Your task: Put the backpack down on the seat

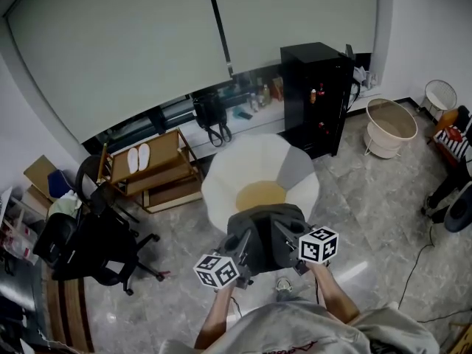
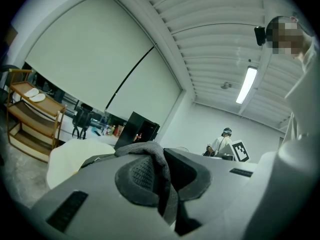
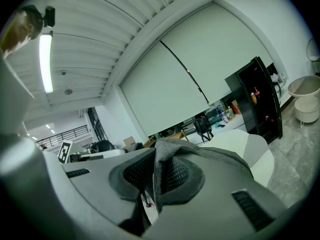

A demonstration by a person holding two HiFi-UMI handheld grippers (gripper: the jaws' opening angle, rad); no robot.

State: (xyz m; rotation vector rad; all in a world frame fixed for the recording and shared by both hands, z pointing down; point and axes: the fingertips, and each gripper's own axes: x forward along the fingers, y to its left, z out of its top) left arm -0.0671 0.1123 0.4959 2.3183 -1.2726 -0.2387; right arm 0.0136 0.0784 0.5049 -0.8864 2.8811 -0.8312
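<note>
Left tongs (image 2: 162, 181), right tongs (image 3: 155, 179) clamped on backpack (image 1: 264, 223) fabric, at seat (image 1: 220, 186) near rim; floor (image 1: 369, 220) open alongside.

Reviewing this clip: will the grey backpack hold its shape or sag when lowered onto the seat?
Probably sags: the backpack fabric folds softly where the left gripper and right gripper pinch it. Likely not slippery, since the cloth looks matte.
</note>
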